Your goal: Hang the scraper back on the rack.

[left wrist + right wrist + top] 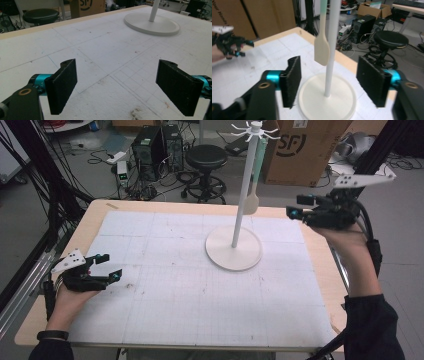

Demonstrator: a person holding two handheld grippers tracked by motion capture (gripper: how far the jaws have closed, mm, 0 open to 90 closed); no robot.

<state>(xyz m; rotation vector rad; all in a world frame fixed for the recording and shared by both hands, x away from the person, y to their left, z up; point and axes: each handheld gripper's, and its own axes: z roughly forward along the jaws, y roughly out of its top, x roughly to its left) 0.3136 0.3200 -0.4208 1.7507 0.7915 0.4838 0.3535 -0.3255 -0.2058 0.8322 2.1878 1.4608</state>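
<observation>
The spatula [253,185] is hanging from the rack [234,249], at twelve o'clock of its base. The right gripper [298,206] is hovering at three o'clock, jaws spread, empty; the left gripper [107,267] is resting spread. Probably backing off now: keep clear of the pole.

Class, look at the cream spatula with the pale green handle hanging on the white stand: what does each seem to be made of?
Cream spatula with the pale green handle: probably silicone or soft plastic; matte, smooth, no shine, rounded blade edges.

White stand: likely painted metal or plastic; even matte white, thin straight pole on a flat round base. The look does not settle which.
</observation>
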